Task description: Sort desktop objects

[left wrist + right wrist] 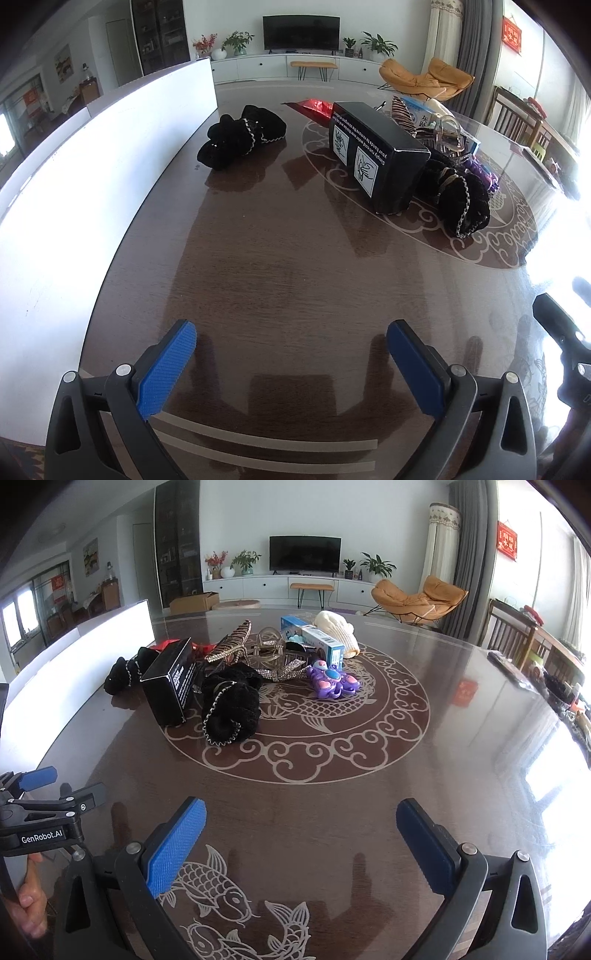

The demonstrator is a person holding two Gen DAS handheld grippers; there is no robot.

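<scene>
A pile of objects lies at the middle of the dark round table: a black box, a black velvet scrunchie, a purple toy, a blue toothpaste box, a clear hair claw, a striped clip, a cream knitted item and a red wrapper. A second black scrunchie lies apart on the left. My left gripper and right gripper both hover open near the table's front edge, holding nothing.
A long white board stands along the table's left side. Wooden chairs and clutter sit at the right edge. A hand holds the left gripper at the lower left. Bare tabletop lies between the grippers and the pile.
</scene>
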